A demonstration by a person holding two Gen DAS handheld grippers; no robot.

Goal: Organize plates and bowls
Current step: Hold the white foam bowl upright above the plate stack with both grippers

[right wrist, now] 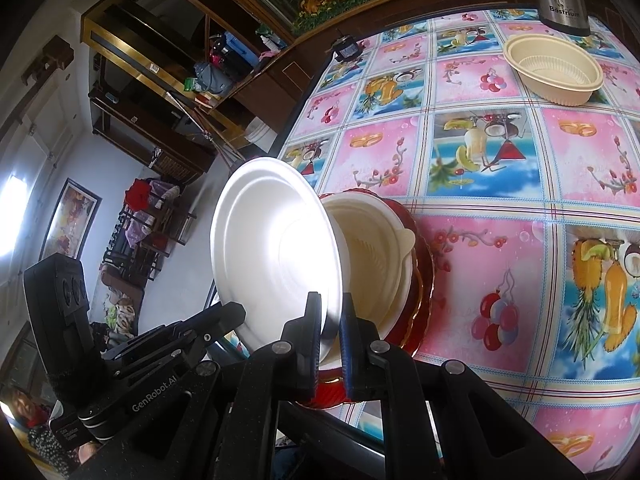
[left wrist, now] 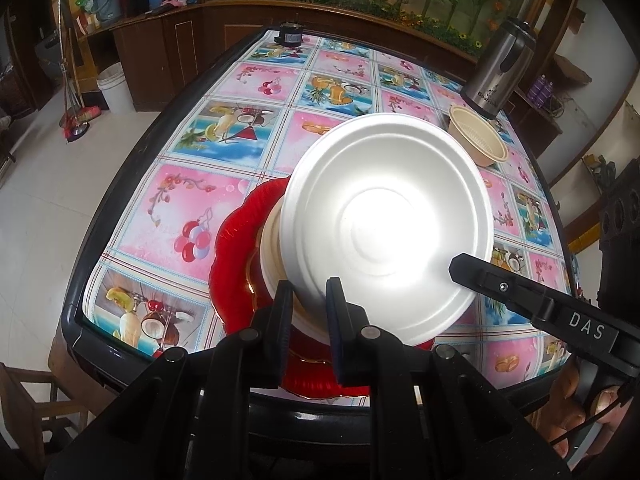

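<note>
While both grippers pinch its rim, the white foam plate (left wrist: 384, 216) stands tilted above a cream plastic bowl (right wrist: 376, 256) resting on a red scalloped plate (left wrist: 236, 248). Left gripper (left wrist: 308, 304) and right gripper (right wrist: 330, 316) each clamp that edge. 1 more cream ribbed bowl (right wrist: 554, 74) sits beside a steel thermos (left wrist: 500, 68) on the fruit-patterned tablecloth (right wrist: 500, 240).

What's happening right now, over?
Left gripper and right gripper both shut on white foam plate, tilted above cream plastic bowl on red glass plate. Nothing blocking.
</note>
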